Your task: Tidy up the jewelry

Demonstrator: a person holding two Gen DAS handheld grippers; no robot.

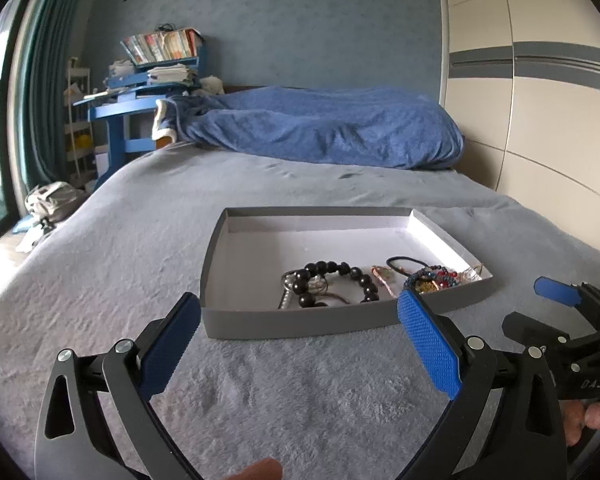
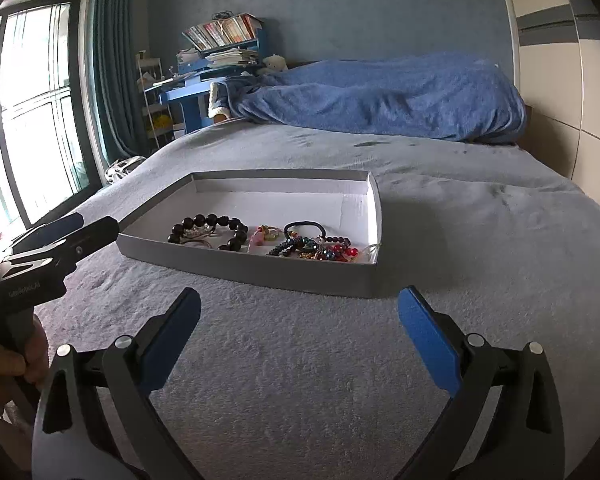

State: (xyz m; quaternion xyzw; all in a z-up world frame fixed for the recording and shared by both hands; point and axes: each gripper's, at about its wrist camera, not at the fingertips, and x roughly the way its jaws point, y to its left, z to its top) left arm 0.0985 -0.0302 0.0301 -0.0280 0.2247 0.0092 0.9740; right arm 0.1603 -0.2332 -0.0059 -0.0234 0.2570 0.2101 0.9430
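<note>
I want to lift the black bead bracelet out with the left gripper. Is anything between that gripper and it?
Only the box's near wall. The left gripper is open, short of the gray box, and the black bead bracelet lies just behind that low wall, partly over some thin metal pieces. Above the wall, nothing visible blocks it.

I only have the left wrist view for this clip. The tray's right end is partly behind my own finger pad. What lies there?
Observer: In the right wrist view the tray shows a tangle of dark and red beaded strands at that end, with a black hair tie just behind.
Operator: Is the right gripper open?
Observer: Yes, the right gripper has its jaws wide apart, empty, short of the tray over the grey blanket.
Operator: Anything to my left I'm missing?
Observer: A tall window with a teal curtain beside it.
</note>
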